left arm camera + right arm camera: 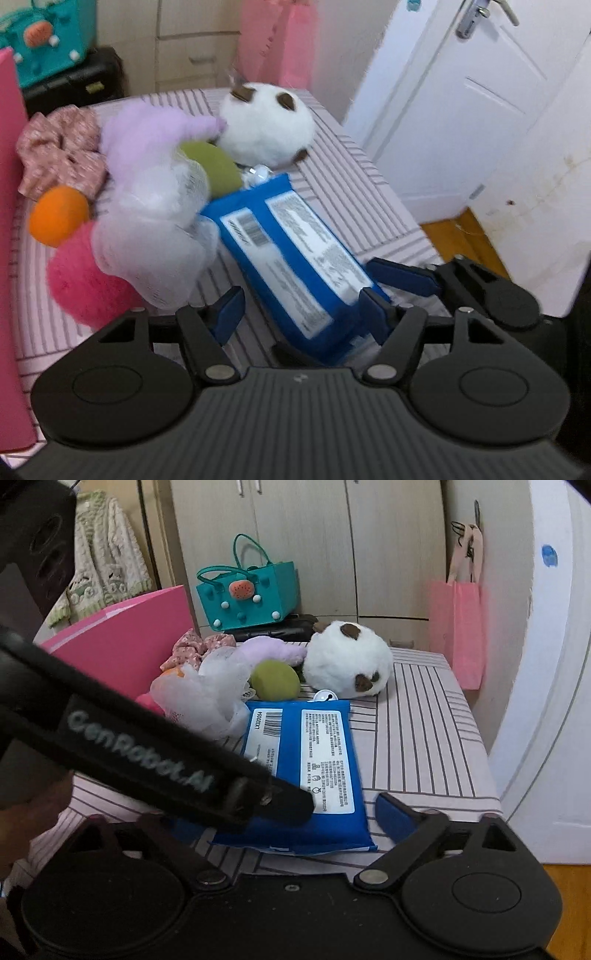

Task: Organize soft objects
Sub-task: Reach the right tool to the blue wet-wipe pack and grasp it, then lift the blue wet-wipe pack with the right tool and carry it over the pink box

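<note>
Blue wet-wipe pack (295, 254) lies flat on the striped cloth (362, 173), its near end between the half-open left gripper (303, 310) fingers, unpinched, while the wide-open right gripper (280, 819) straddles it, likely for a two-handed lift.

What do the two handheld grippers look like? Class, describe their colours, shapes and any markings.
The left gripper has a ribbed dark grey body, black linkage arms with silver pivot pins, two round black discs and blue finger pads. The right gripper is built alike, with one blue pad visible. A black strap printed "GenRobot.AI" in pale letters crosses the right wrist view.
</note>
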Motion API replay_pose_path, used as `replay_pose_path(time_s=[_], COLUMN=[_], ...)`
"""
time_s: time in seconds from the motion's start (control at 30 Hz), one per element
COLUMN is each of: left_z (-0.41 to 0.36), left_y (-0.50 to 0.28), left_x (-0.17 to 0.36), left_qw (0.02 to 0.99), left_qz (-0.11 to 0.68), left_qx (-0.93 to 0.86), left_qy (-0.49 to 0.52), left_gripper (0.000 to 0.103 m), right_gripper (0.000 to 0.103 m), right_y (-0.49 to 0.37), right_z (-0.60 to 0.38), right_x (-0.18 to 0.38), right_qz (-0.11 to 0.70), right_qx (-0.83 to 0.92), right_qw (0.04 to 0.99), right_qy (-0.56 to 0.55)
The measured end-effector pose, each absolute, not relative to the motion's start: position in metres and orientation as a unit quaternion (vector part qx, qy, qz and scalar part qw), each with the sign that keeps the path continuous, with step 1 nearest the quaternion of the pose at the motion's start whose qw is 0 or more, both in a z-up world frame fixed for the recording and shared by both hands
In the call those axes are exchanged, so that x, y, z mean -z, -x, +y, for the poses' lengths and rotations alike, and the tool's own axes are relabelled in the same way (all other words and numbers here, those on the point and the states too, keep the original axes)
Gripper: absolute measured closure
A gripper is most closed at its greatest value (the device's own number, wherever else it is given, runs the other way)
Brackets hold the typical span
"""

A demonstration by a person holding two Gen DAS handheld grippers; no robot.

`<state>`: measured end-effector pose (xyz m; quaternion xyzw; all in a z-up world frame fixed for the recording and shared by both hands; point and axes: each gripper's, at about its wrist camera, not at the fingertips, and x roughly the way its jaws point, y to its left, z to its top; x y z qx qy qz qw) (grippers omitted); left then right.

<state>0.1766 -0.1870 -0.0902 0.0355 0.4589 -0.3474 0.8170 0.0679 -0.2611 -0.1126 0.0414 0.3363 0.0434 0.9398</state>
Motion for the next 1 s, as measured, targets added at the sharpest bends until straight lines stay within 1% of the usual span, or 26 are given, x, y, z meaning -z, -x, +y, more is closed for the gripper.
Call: replay_pose_path(time_s=[0.03,0.2,0.27,0.33,0.43,0.7,0.87,1.0], left_z=[-0.187,-0.192,-0.194,-0.193,-0.192,-0.195,-0.192,-0.182], left_y=[-0.175,-0.17,-0.168,-0.163,-0.157,-0.145,-0.127,-0.121], left_x=[0.09,0.095,0.095,0.095,0.096,0.09,0.081,0.069], left_qw=[0.825,0.839,0.836,0.845,0.854,0.852,0.855,0.85], left_qz=[0.451,0.43,0.423,0.406,0.386,0.383,0.37,0.378], left_qx=[0.339,0.332,0.347,0.345,0.346,0.352,0.356,0.359], left_qy=[-0.039,-0.044,-0.035,-0.039,-0.042,-0.055,-0.074,-0.074], left_gripper=[0.035,0.036,0.039,0.048,0.055,0.056,0.056,0.057], right_gripper=[0.018,0.023,0.026,0.028,0.033,0.038,0.039,0.039], right_y=[-0.067,-0.064,-0.063,-0.061,-0.058,-0.051,-0.039,-0.032], right_z=[-0.259,-0.255,-0.255,-0.255,-0.261,-0.256,-0.254,-0.248], right_x=[0.112,0.112,0.112,0.112,0.11,0.105,0.097,0.086], right_qz=[0.334,0.334,0.331,0.328,0.322,0.324,0.319,0.327], right_qx=[-0.04,-0.034,-0.032,-0.031,-0.029,-0.012,-0.008,-0.007], right_qw=[0.941,0.942,0.943,0.944,0.945,0.944,0.945,0.941], right_qy=[-0.034,-0.02,-0.02,-0.026,-0.045,-0.057,-0.068,-0.083])
